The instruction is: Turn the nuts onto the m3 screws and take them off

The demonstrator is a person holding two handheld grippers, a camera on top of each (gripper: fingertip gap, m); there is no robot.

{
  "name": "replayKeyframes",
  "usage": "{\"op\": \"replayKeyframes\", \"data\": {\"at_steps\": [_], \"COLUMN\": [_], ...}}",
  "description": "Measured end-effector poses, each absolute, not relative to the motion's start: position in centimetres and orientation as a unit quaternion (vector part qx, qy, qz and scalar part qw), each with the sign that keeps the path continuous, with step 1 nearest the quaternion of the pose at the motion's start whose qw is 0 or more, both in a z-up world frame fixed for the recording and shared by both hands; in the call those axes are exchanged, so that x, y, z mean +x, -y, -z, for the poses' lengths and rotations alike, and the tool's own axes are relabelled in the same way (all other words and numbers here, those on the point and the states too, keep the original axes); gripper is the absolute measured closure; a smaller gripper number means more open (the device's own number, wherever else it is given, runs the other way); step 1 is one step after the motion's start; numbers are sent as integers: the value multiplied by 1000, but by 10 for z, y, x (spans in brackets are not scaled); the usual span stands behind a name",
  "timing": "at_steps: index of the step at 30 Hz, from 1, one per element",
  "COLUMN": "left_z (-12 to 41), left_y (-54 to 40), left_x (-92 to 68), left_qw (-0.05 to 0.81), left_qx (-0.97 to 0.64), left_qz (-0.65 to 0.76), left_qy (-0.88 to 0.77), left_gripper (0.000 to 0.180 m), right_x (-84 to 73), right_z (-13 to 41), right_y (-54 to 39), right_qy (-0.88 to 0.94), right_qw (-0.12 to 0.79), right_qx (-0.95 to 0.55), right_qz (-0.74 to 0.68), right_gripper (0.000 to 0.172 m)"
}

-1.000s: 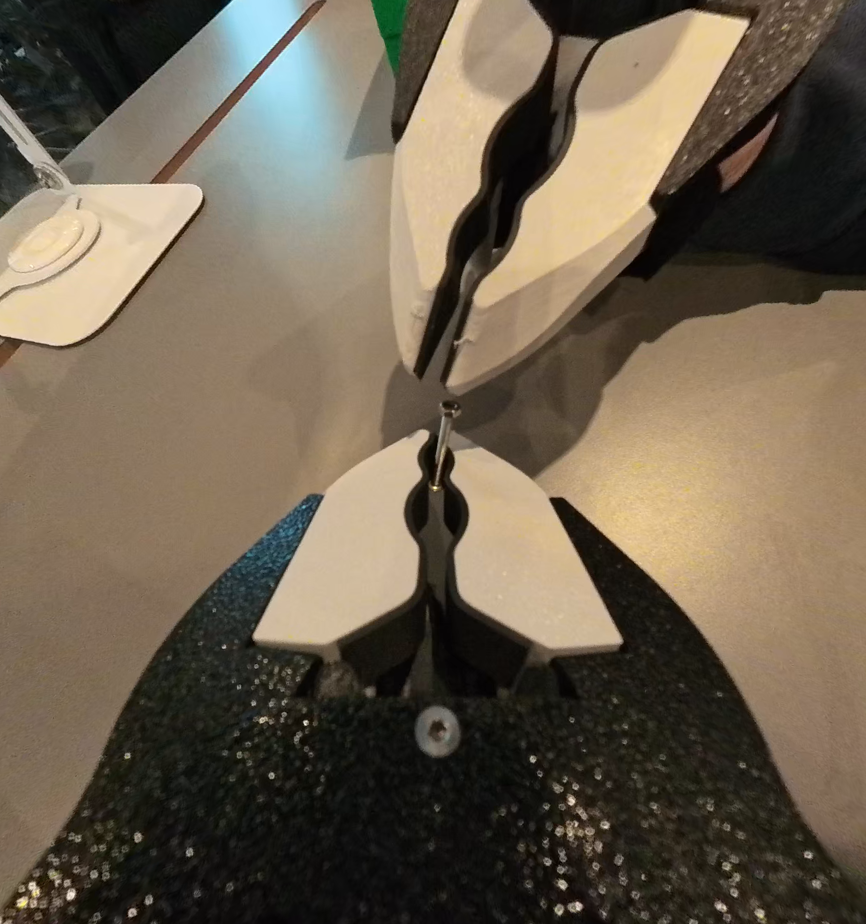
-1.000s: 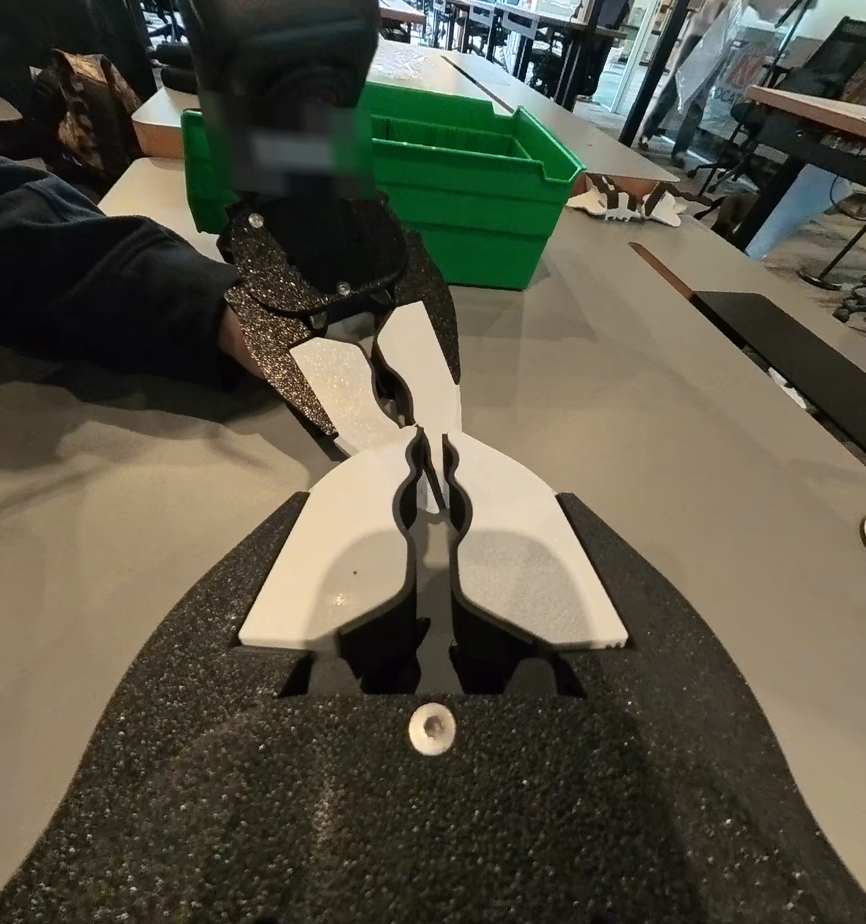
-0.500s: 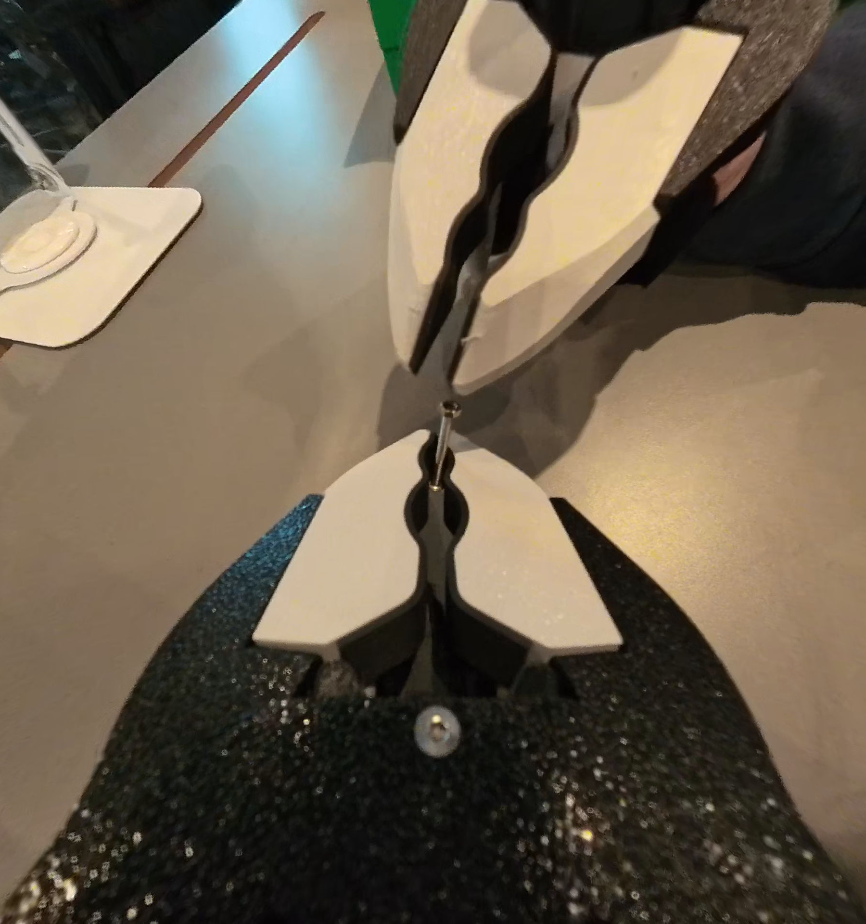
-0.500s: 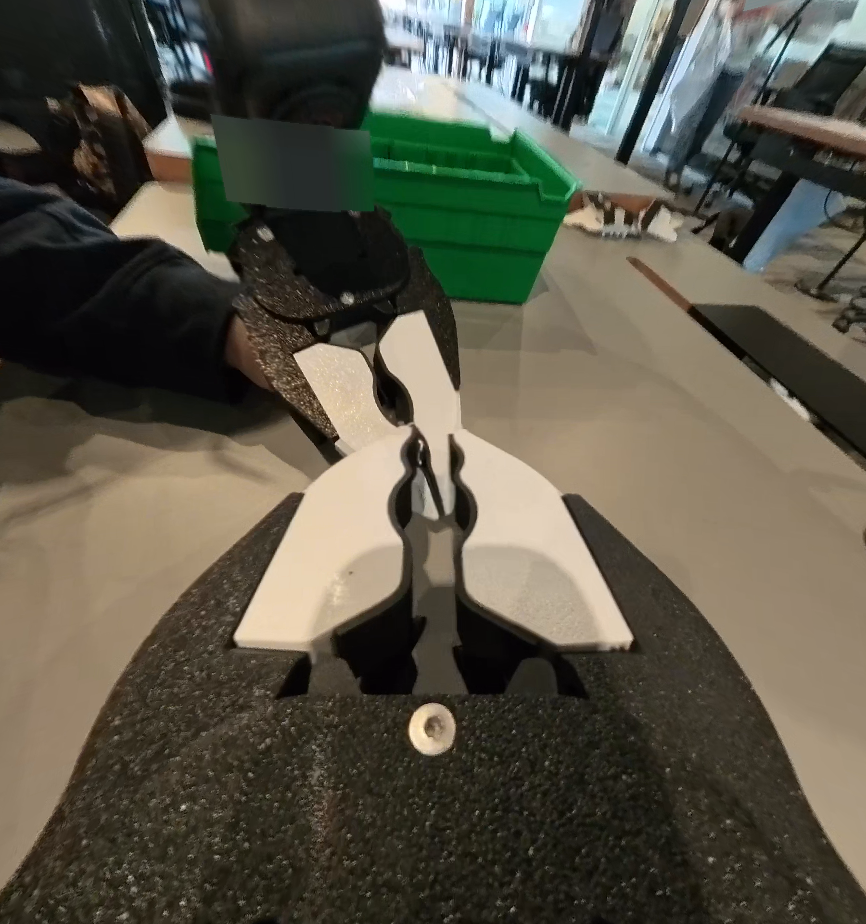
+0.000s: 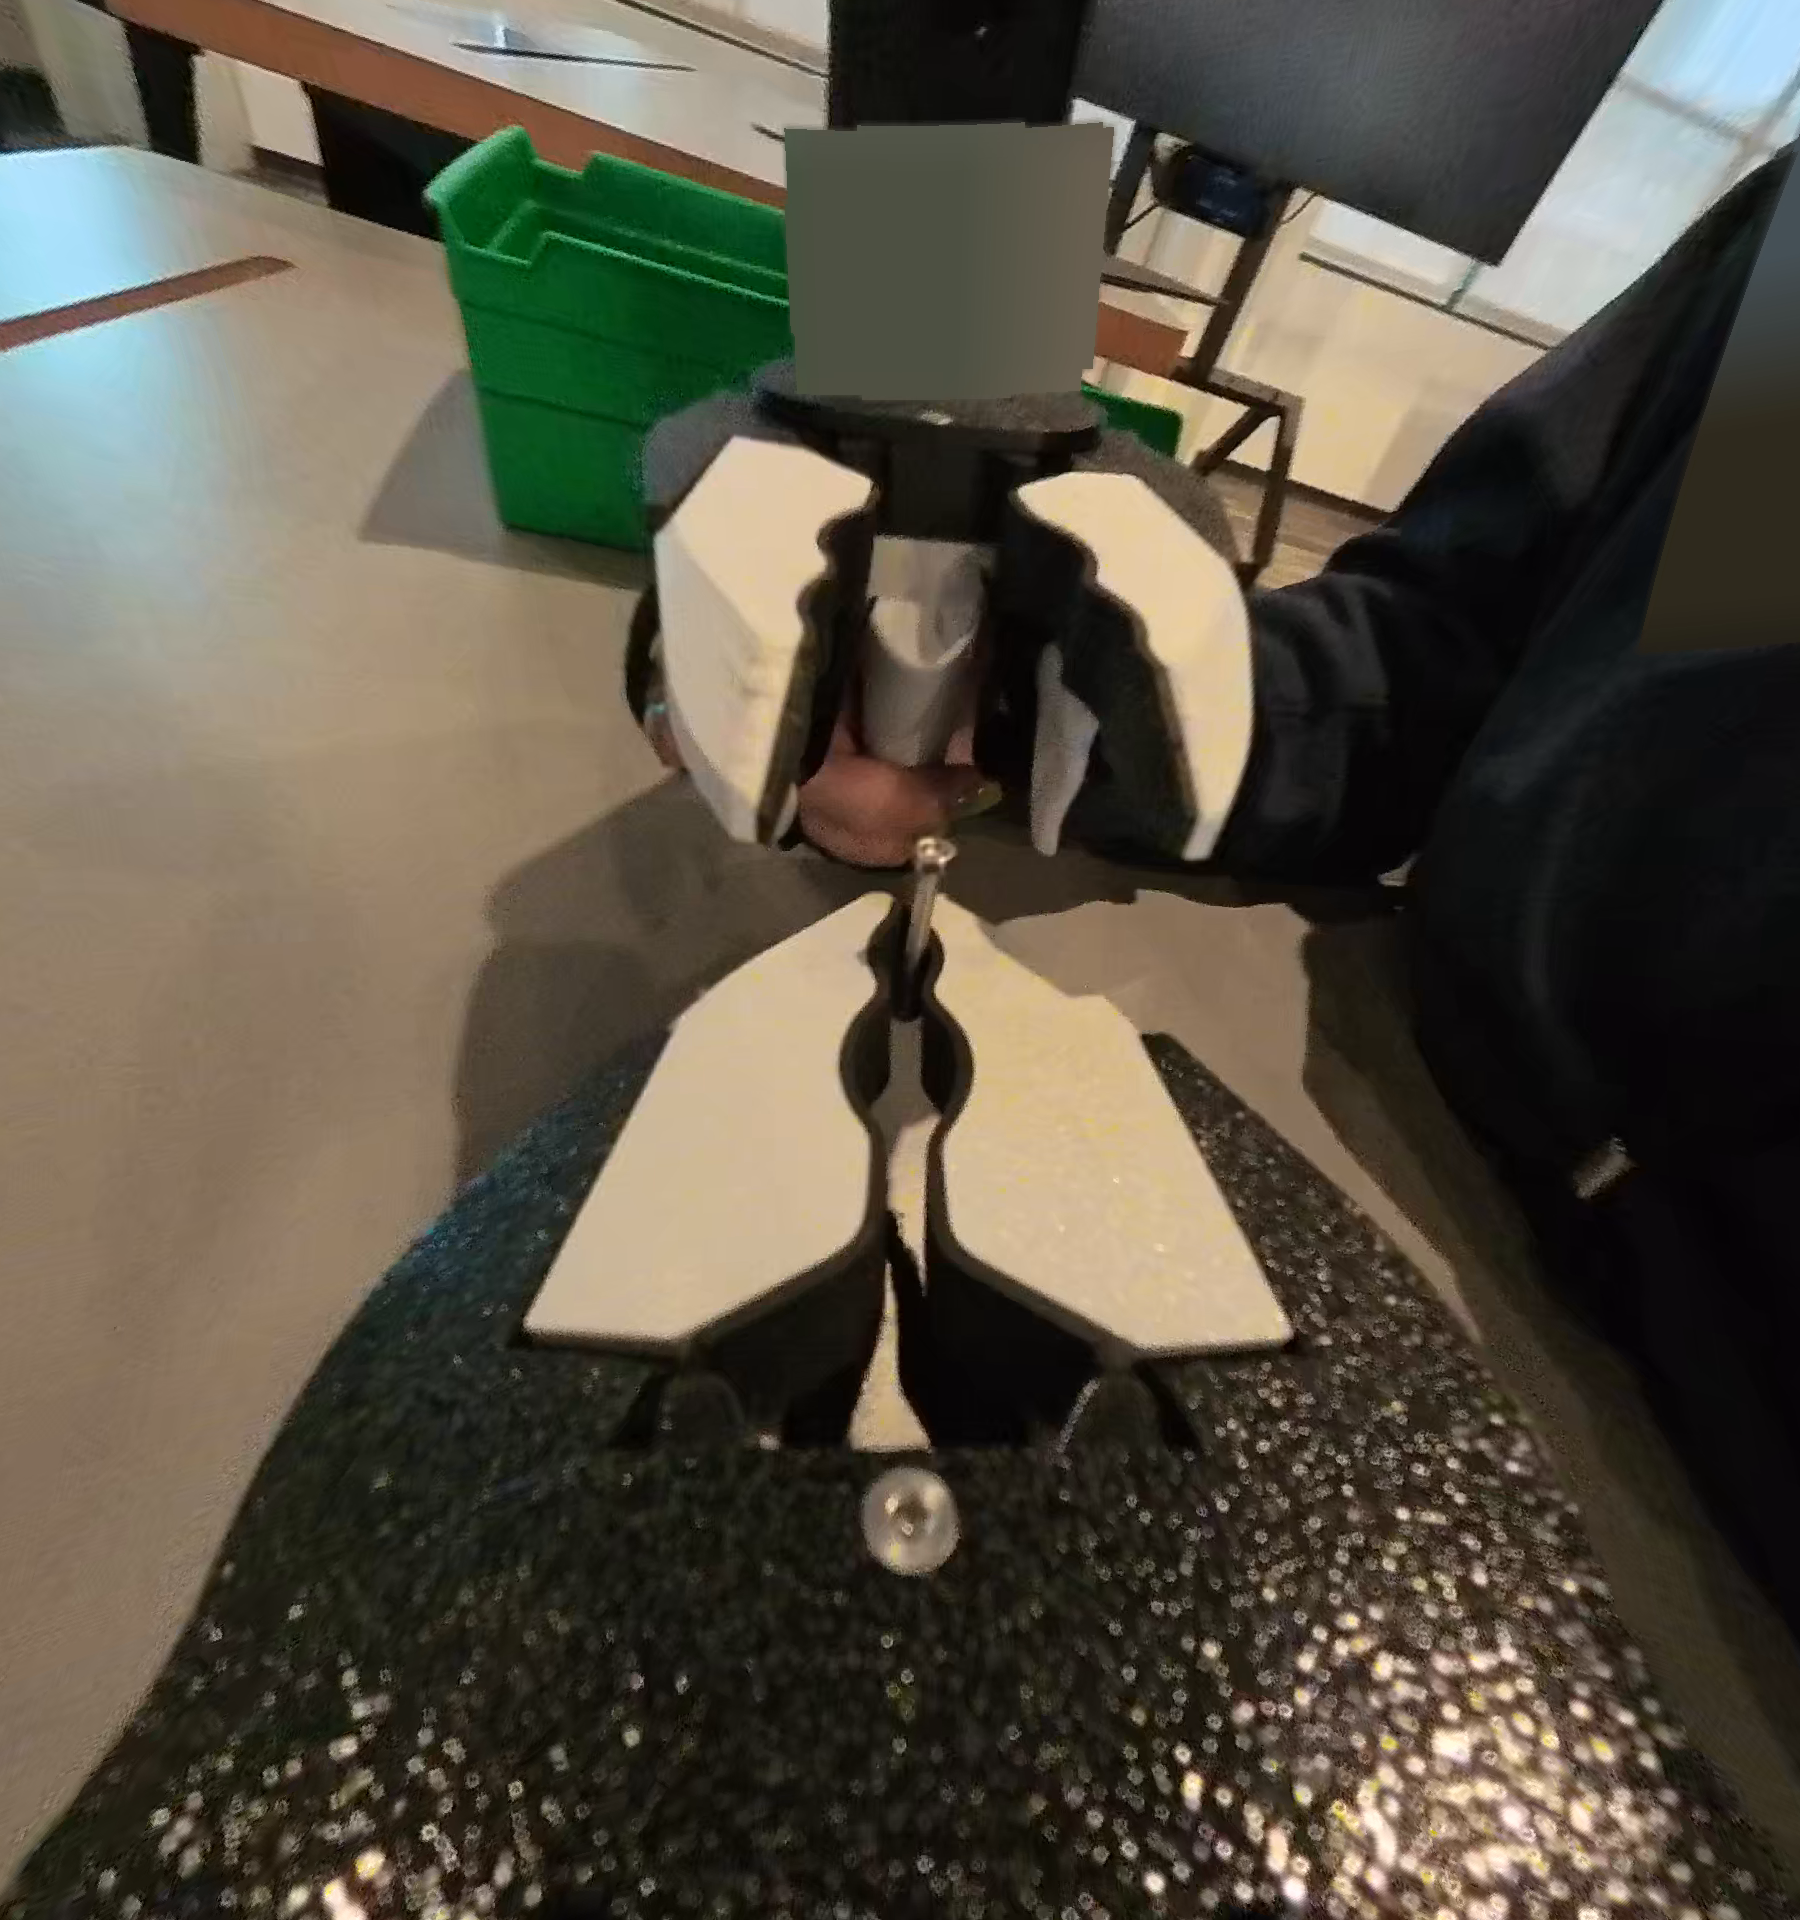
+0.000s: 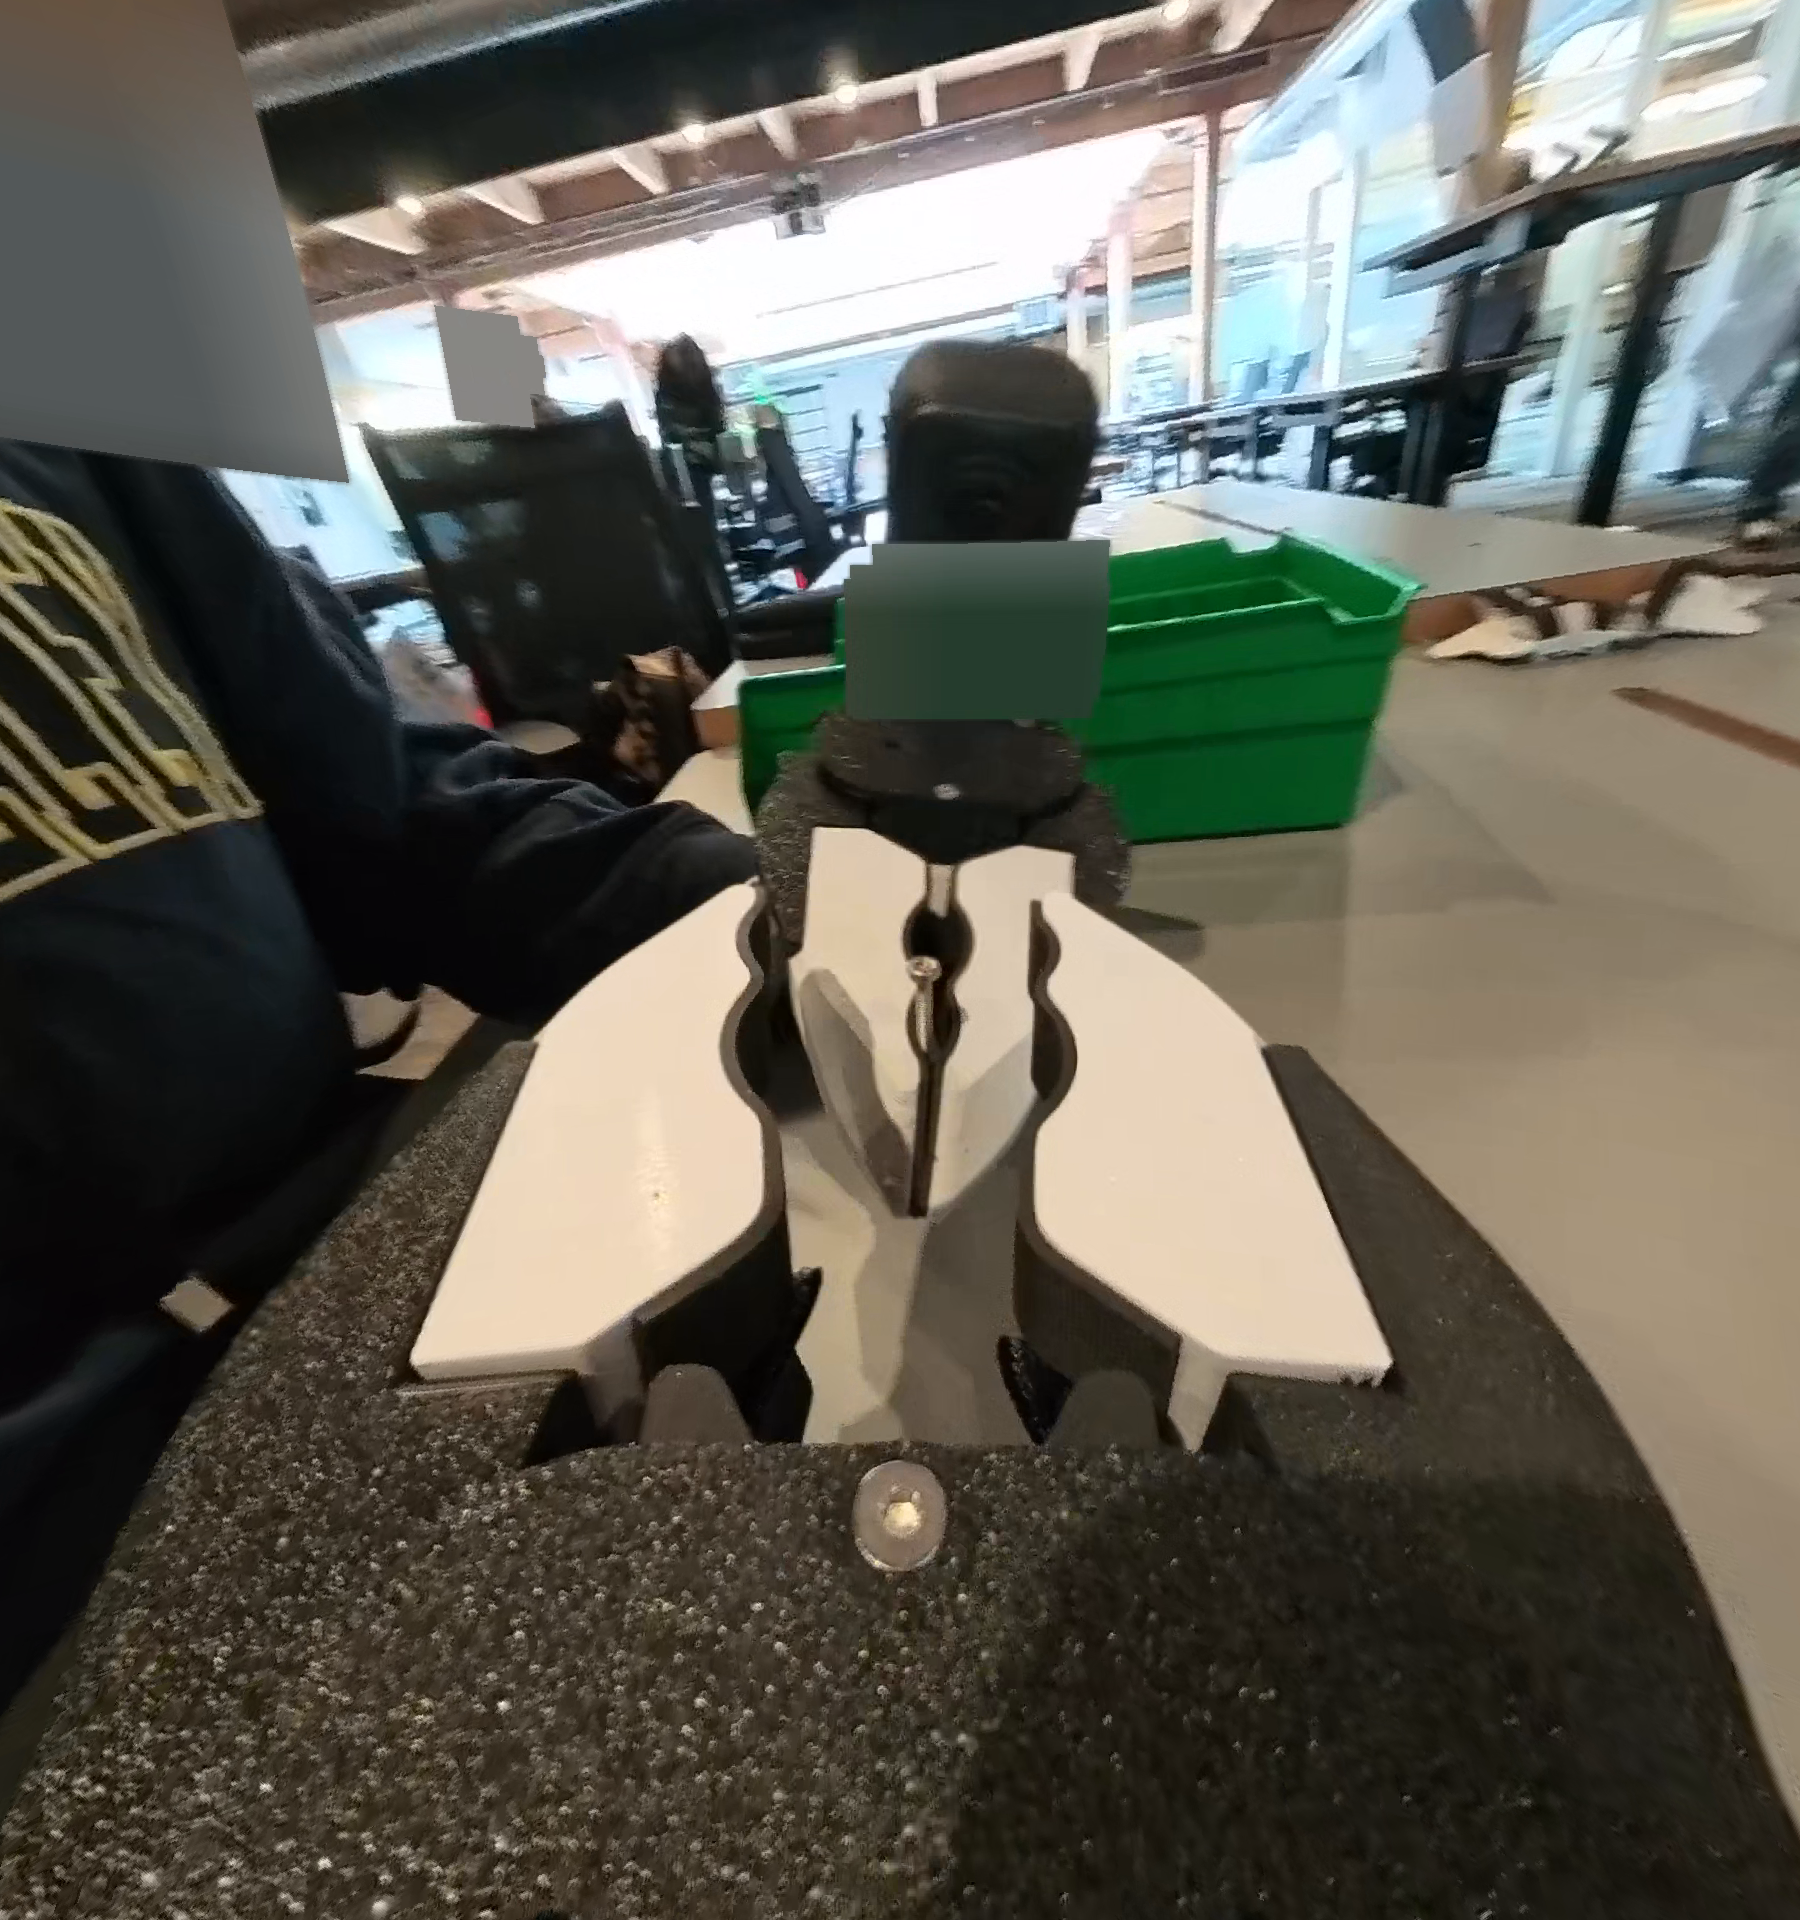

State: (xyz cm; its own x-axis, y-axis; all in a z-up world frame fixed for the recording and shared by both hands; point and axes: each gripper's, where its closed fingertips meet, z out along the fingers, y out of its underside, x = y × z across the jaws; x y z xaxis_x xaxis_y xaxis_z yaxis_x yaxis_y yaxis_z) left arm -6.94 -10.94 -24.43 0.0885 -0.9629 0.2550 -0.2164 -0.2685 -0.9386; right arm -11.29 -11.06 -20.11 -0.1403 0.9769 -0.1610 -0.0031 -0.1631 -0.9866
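Two grippers face each other above the grey desk [image 5: 200, 831]. We see the left gripper [image 5: 911, 920] with its jaws clenched on a thin silver screw [image 5: 925, 904], the white fingers [image 5: 771, 1049] pressed together around its shank (the head sticks out past the tips, pointing toward the other tool). We see the right gripper [image 6: 901, 925] with its jaws released and spread wide, nothing between its white fingers [image 6: 626, 1122] but the left gripper's closed tips and the screw they carry. No nut can be made out on the screw. A stack of green bins [image 6: 1249, 707] stands on the desk behind the grippers, and dark sleeves [image 5: 1447, 665] reach in from the side.
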Motion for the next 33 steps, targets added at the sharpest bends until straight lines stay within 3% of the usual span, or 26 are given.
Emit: {"op": "replayKeyframes", "data": {"at_steps": [15,33], "left_z": [241,241], "left_y": [111,110], "left_x": [-71,-71], "left_qw": [372,369], "left_qx": [-625,-627], "left_qz": [510,511], "left_qy": [-458,-457], "left_gripper": [180,180], "right_x": [-107,-103], "right_z": [203,203], "right_y": [119,122], "right_qy": [507,518], "right_qw": [393,384], "right_qx": [-496,-489], "right_qz": [-586,-587], "right_gripper": [142,148]}}
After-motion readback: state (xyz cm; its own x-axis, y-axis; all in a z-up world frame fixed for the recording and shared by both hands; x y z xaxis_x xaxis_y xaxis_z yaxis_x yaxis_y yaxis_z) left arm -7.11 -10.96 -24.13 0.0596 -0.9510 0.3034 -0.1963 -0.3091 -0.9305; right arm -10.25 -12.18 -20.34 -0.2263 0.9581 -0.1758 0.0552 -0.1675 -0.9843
